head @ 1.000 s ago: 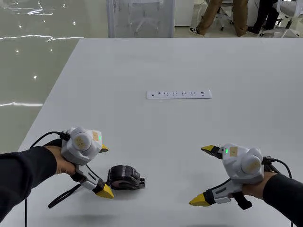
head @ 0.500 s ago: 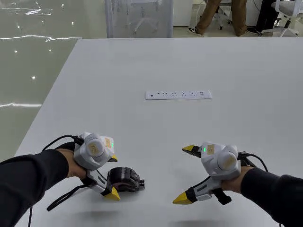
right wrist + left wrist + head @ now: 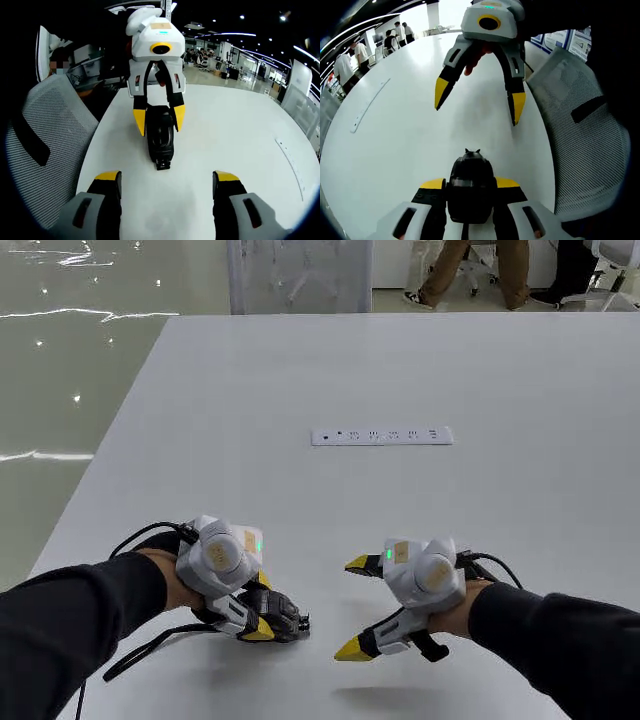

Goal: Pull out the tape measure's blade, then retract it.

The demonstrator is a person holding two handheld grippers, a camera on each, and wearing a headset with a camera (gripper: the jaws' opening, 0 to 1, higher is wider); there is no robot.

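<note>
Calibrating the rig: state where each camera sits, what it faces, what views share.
Head view: on the headset, facing down at the white table; both sleeves show.
Left gripper view: on the left gripper, facing the right gripper; own jaws flank the black rounded tape measure.
Right gripper view: the reverse; own jaws open.
Shared: tape measure.

Left gripper (image 3: 261, 607), near left, jaws closed on the tape (image 3: 283, 612); right gripper (image 3: 353, 606) just right, facing it, jaws wide apart

Open tabletop (image 3: 420, 360) (power strip (image 3: 382, 436) midway)
</note>
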